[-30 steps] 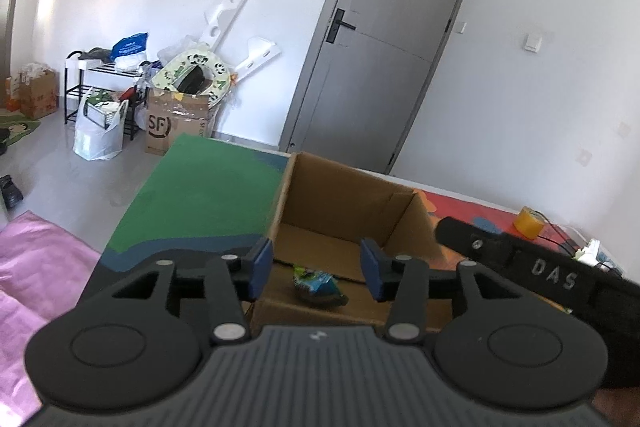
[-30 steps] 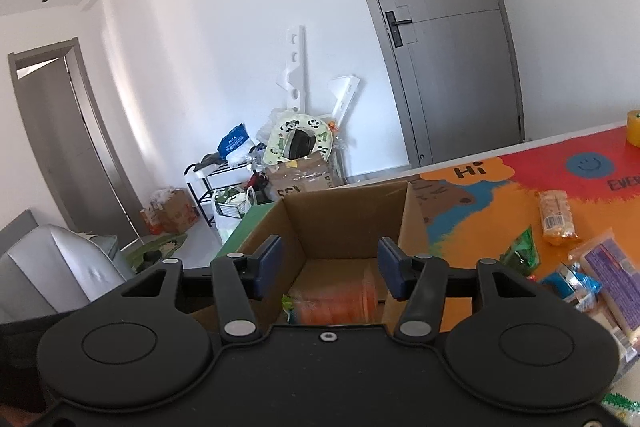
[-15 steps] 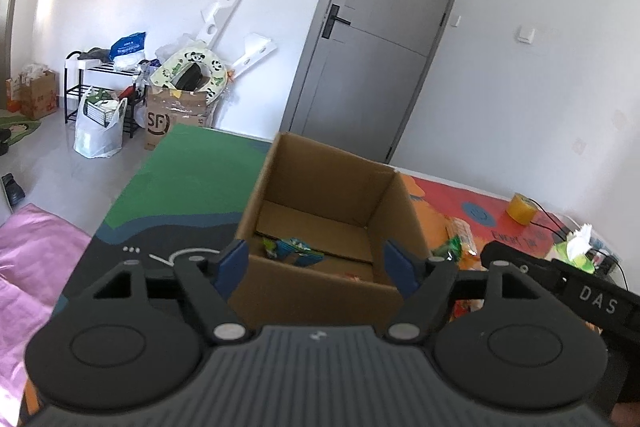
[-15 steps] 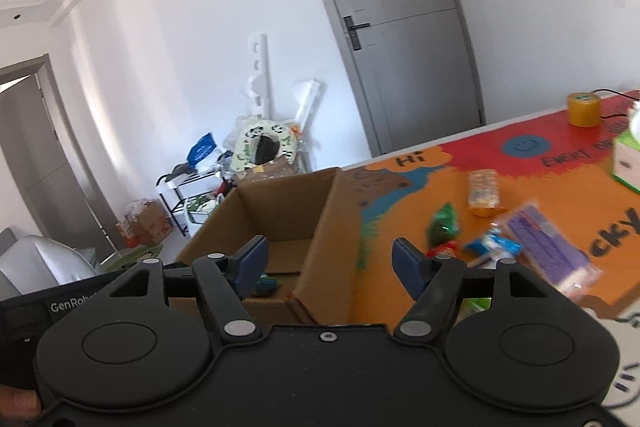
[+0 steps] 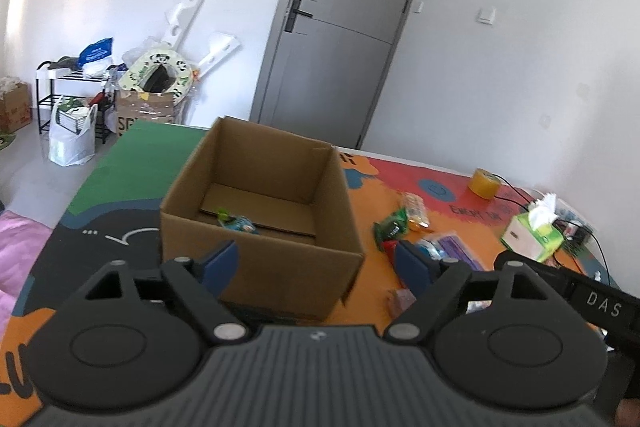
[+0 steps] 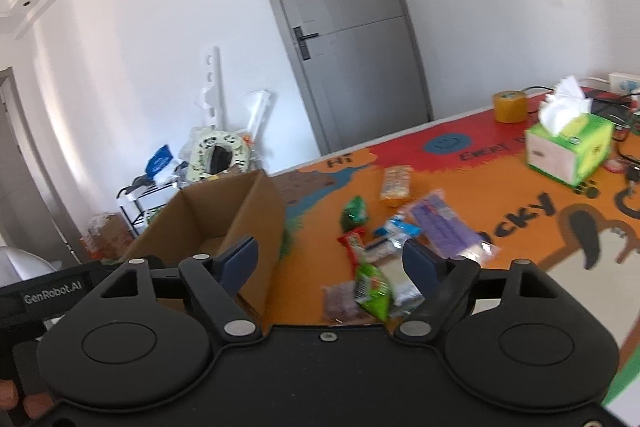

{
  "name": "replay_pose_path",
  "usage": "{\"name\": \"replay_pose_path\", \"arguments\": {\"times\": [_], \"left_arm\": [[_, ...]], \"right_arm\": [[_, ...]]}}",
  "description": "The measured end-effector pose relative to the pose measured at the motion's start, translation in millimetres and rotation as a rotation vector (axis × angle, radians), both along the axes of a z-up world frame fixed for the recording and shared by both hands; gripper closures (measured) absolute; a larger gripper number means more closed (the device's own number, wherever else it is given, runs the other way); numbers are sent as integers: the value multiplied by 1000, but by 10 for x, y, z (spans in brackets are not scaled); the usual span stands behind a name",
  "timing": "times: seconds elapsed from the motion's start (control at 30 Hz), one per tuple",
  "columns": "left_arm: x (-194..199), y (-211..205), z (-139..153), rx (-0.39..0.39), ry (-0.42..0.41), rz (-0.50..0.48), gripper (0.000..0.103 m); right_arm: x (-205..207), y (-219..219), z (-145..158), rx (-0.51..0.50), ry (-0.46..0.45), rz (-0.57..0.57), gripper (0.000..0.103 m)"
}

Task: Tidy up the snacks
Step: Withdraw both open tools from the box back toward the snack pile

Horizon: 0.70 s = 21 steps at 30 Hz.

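Both grippers empty and opening over the table, snacks split between cardboard box and mat.

We see the left gripper (image 5: 316,265) in front of the open cardboard box (image 5: 260,227), fingers (image 5: 218,261) spreading apart, released, nothing between them; one green-blue snack packet (image 5: 236,223) lies on the box floor. Our right gripper (image 6: 332,261) is also opening, fingers (image 6: 240,259) released and gripping nothing, aimed past the box's right wall toward the loose snack pile on the table (image 6: 460,187): green packet (image 6: 354,213), orange-yellow cracker pack (image 6: 396,185), purple pack (image 6: 448,227), red stick (image 6: 354,247), bright green bag (image 6: 374,291) nearest the fingers. Tissue box (image 6: 570,153) and tape roll (image 6: 510,106) sit farther back, well apart from the snacks.
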State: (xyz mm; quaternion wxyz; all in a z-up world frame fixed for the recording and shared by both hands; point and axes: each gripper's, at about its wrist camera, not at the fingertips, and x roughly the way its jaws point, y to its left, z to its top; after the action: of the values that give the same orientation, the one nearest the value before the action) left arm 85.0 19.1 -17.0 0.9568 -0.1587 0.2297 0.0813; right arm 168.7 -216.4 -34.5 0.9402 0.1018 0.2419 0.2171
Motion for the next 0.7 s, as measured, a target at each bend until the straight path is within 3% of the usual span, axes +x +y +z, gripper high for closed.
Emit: {"name": "replay_pose_path", "arguments": {"times": [0.7], "left_arm": [[87, -508, -178, 39, 43, -115, 18]], "right_arm": [[-60, -622, -402, -2, 69, -78, 24]]}}
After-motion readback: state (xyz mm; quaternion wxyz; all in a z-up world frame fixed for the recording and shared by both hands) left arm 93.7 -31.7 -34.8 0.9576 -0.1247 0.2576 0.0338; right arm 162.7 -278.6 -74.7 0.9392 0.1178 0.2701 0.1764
